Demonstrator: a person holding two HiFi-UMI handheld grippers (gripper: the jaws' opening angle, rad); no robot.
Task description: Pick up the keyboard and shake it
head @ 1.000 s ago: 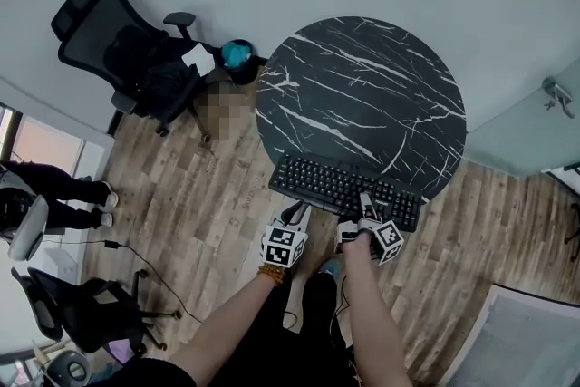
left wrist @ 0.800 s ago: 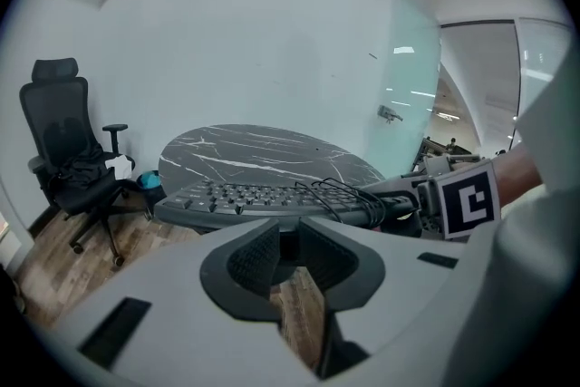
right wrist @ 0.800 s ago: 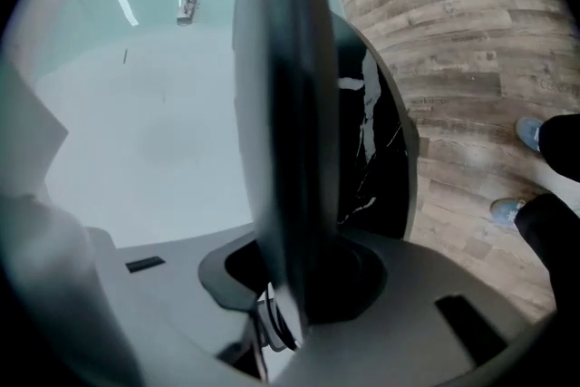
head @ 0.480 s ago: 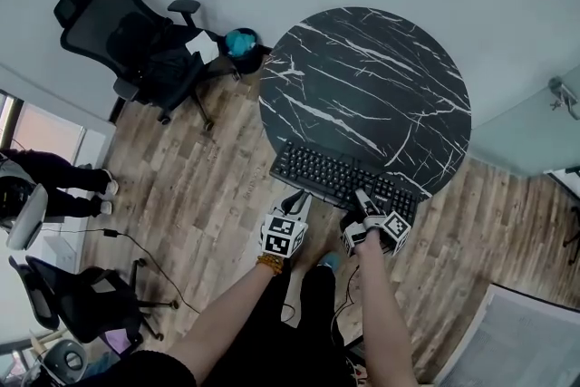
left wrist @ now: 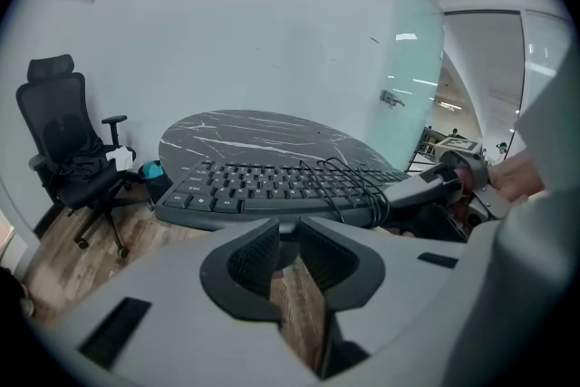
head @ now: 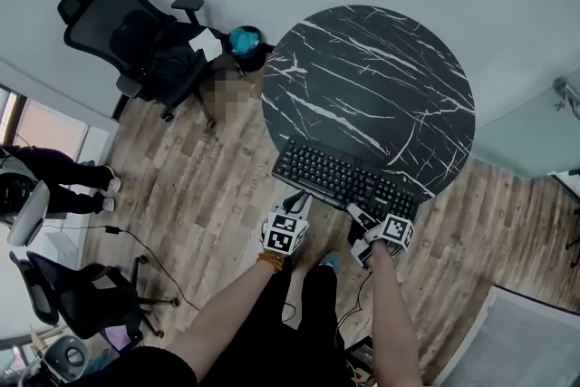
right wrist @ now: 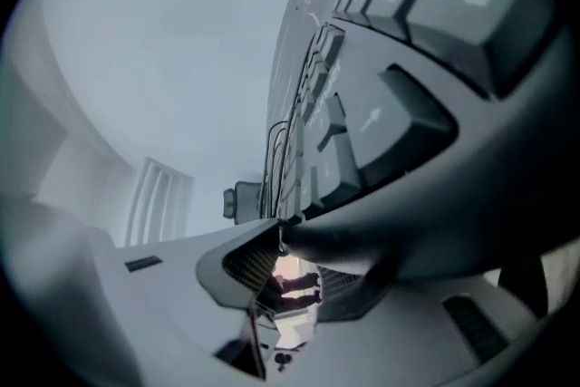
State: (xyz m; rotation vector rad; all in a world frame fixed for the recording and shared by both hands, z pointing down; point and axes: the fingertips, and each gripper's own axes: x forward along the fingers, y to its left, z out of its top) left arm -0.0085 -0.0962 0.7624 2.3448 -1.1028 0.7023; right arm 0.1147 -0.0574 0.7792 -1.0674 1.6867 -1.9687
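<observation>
Keyboard (head: 346,181) is lying on the desk's (head: 381,77) near edge, overhanging. Left gripper (head: 294,201) jaws are sitting slightly apart at its front edge, gripping nothing. Right gripper (head: 355,211) jaws have just been opening, with the keyboard edge at their mouth, unclamped. Best: be sliding both deeper and clamping firmly before lifting.
</observation>
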